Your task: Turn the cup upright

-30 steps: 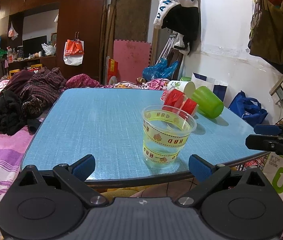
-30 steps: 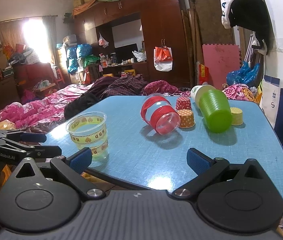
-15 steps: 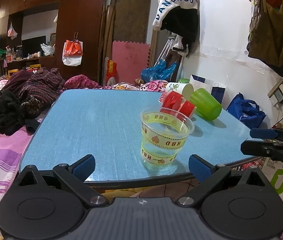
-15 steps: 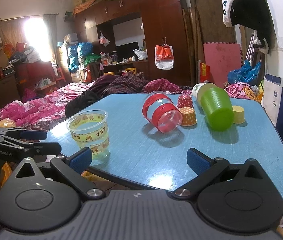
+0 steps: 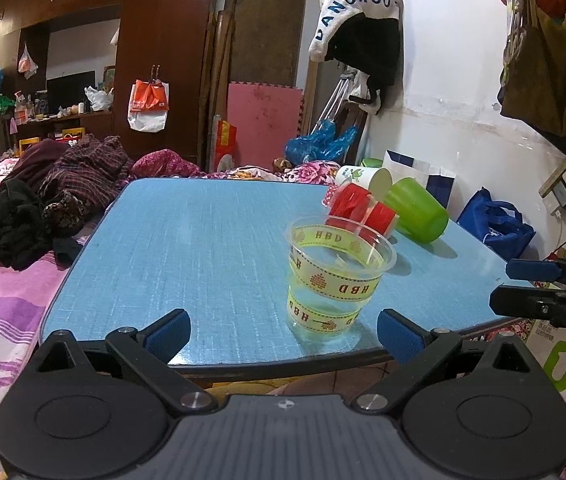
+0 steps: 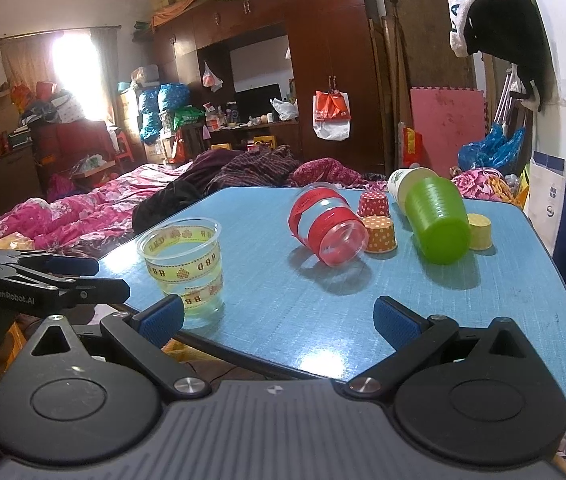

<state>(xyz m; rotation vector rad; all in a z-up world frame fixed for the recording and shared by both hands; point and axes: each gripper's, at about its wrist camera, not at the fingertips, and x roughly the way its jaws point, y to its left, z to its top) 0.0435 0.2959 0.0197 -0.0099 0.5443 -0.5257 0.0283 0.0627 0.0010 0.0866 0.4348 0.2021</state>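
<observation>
I am holding my left gripper (image 5: 281,330) wide open and empty at the near edge of the table (image 5: 203,240); my right gripper (image 6: 279,314) is gaping just as wide, gripping nothing. The clear cup (image 5: 337,276) is standing upright near that edge, just ahead of my left fingers. Further back, the red cup (image 6: 329,224) and green cup (image 6: 437,220) are lying on their sides, with small paper cups (image 6: 379,232) sitting between them.
</observation>
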